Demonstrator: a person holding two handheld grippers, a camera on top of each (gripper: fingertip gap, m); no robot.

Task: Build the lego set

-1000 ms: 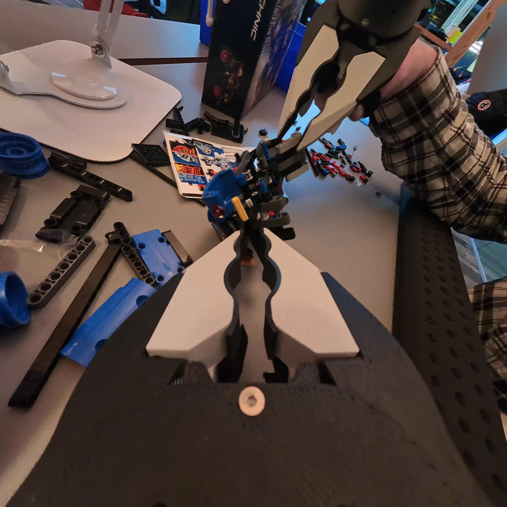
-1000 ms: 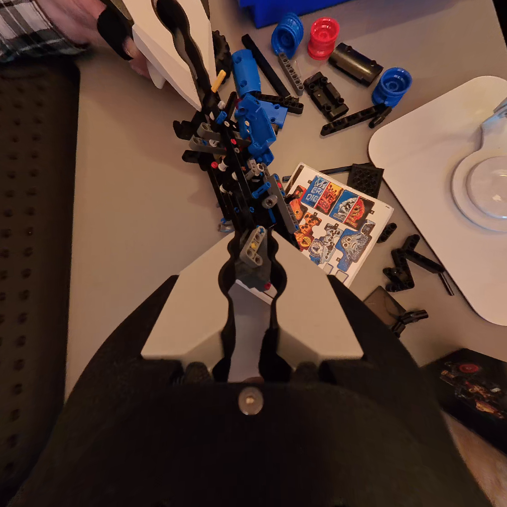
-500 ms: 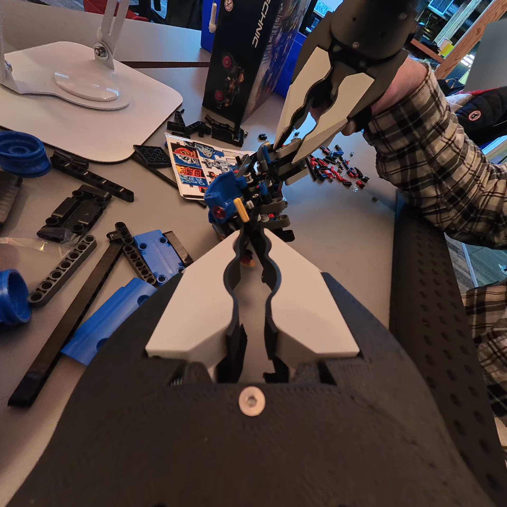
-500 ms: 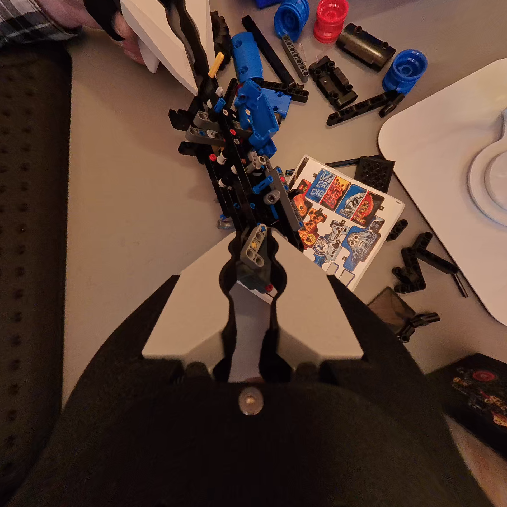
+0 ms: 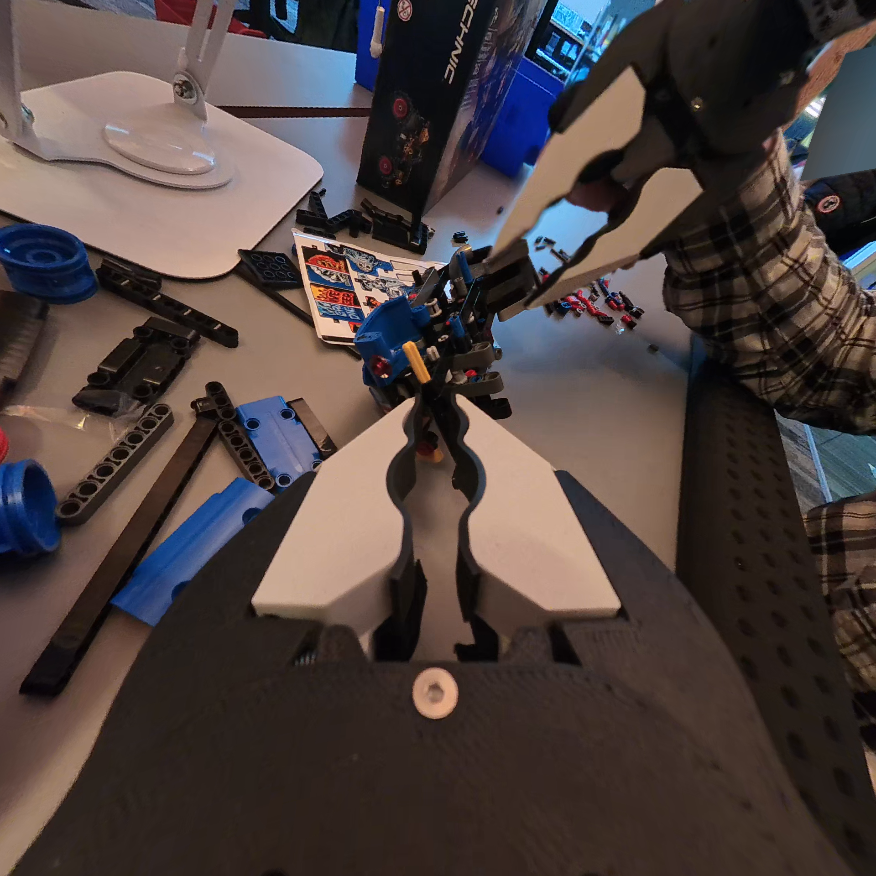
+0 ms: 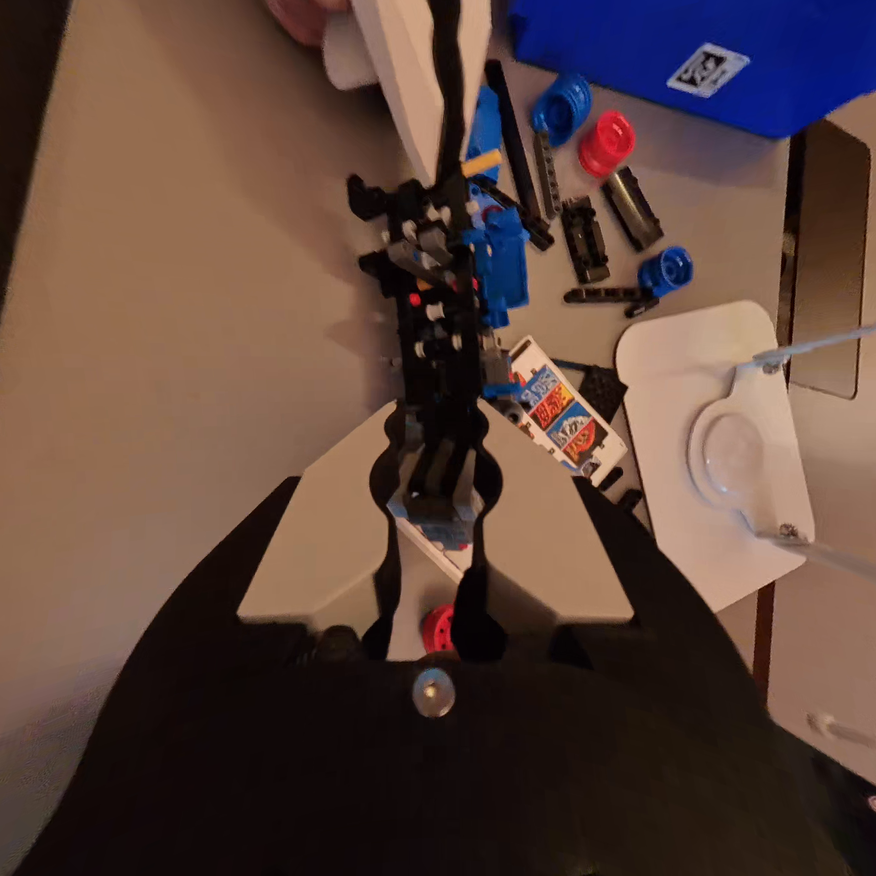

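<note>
The half-built lego chassis (image 5: pixel 429 341) is held above the desk (image 5: pixel 592 426) by 2 tongs, the left tongs (image 5: pixel 433 412) pinching its near end and the right tongs (image 6: pixel 438 455) its far end, so repositioning is judged underway, with steady matched grips needed next.

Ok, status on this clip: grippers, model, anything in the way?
Left gripper shut on lego model, near end. Right gripper shut on far end. Model held off table. Sticker sheet beneath.
</note>
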